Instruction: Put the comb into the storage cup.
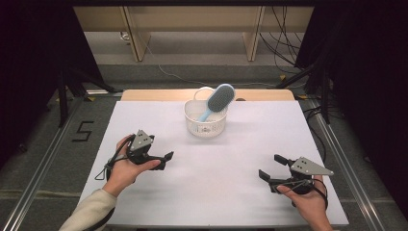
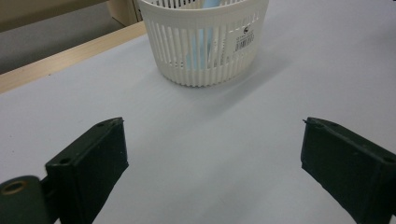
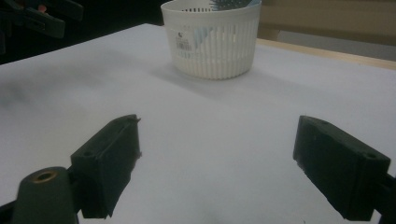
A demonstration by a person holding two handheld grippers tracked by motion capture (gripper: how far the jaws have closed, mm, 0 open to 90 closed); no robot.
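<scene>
White sheeting covers the table (image 1: 216, 192), and nearest the person the two hands rest low on it, one at each side. The left hand (image 1: 126, 169) comes in from a pale sleeve (image 1: 91, 211) and wraps the left gripper (image 1: 166, 159) from below, with its grey three-cornered plate turned upward and its jaws aimed toward the middle of the table. In the left gripper view the two black jaws stand wide apart with bare white surface between them and nothing in their hold. The right hand (image 1: 308, 199) holds the right gripper (image 1: 270, 167) from behind, with its jaws aimed left and slightly away from the person. In the right gripper view its jaws are likewise spread wide and empty.

Farther off, well apart from both grippers and near the far edge of the table, stands a round white slatted basket (image 1: 206, 126). It sits upright, with a barcode sticker on its side wall, seen in both gripper views. Inside it a pale blue hairbrush (image 1: 219, 100) stands on its handle and leans toward the right rim, so that its oval, dark-bristled head rises clear above the rim. Through the slats the blue handle shows in the left gripper view (image 2: 208, 44).

Beyond the table lie a grey floor and pale wooden furniture legs, with dark cables trailing at the right.
</scene>
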